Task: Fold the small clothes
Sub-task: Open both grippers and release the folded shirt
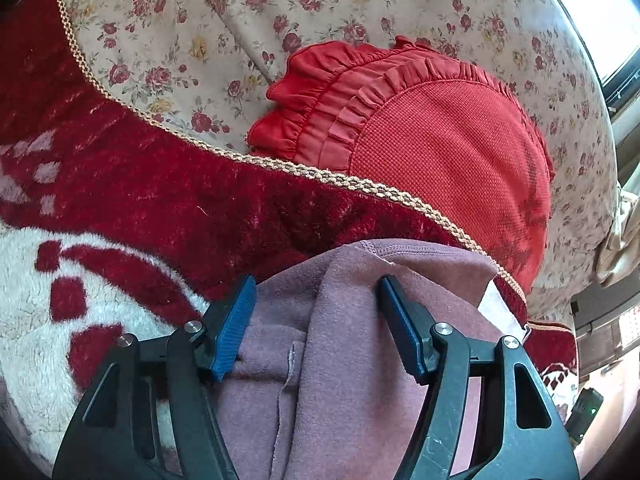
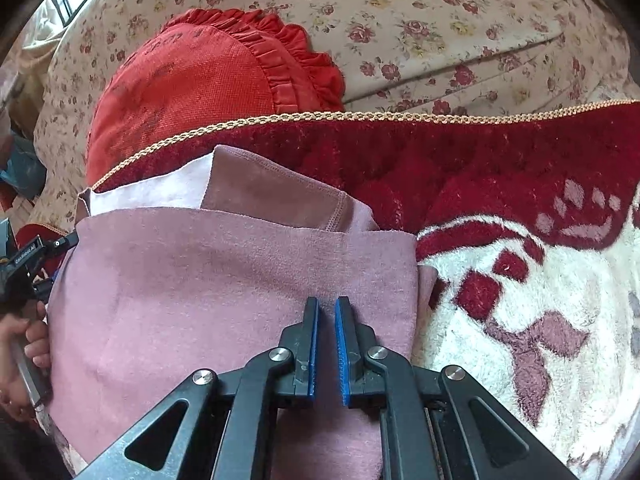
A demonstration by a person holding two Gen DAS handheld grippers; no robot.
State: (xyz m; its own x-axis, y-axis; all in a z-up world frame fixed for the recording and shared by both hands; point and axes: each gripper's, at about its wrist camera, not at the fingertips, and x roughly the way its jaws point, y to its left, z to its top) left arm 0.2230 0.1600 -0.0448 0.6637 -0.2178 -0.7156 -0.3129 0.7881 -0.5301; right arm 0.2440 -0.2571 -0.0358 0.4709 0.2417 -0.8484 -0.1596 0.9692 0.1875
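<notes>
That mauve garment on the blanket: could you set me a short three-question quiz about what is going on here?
1. True or false: the left gripper is clamped tight on the mauve garment.
2. What does the garment lie on? A) a bare wooden table B) a red and white fleece blanket C) a metal tray
3. Which trimmed thing sits behind the blanket's braided edge?

Key
1. False: its jaws stand apart, cloth between them unpressed.
2. B
3. A red ruffled cushion, on floral fabric.
</notes>
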